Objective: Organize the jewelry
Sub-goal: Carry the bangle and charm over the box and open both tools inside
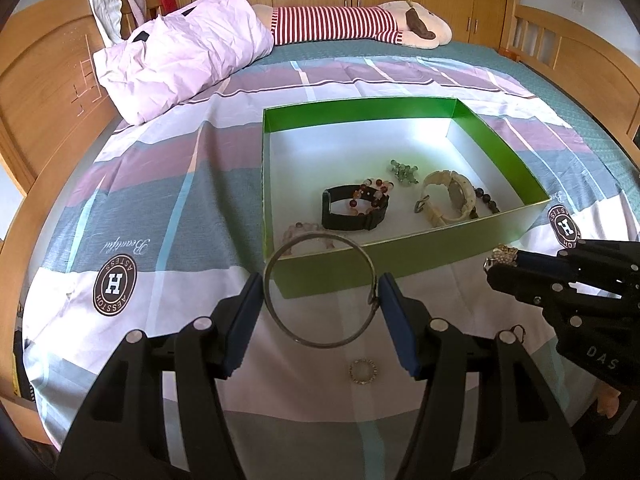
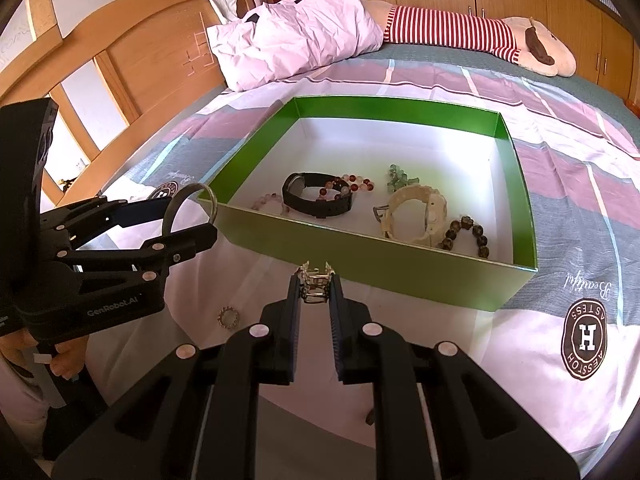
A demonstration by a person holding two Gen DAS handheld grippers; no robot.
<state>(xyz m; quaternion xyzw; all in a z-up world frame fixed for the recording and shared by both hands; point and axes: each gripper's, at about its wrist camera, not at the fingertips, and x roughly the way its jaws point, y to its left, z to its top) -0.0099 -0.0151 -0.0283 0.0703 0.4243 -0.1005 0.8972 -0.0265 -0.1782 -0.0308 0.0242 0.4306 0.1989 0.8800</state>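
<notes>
My left gripper (image 1: pixel 322 294) is shut on a thin metal bangle (image 1: pixel 320 344) and holds it above the bedspread, just in front of the green box (image 1: pixel 400 258). It also shows in the right wrist view (image 2: pixel 188 216), with the bangle (image 2: pixel 192 190) near the box's corner. My right gripper (image 2: pixel 315 286) is shut on a small sparkly gold ring (image 2: pixel 315 280), in front of the box's near wall (image 2: pixel 360 256). The box holds a black watch (image 1: pixel 354 210), a cream watch (image 1: pixel 448 196) and several bead bracelets. A small beaded ring (image 1: pixel 363 371) lies on the bedspread.
The box sits on a plaid bedspread (image 1: pixel 160 208). A pink pillow (image 1: pixel 184 48) and a striped plush toy (image 1: pixel 360 24) lie at the back. Wooden bed frame (image 1: pixel 36 92) at the left. A small dark item (image 1: pixel 518 330) lies by my right gripper.
</notes>
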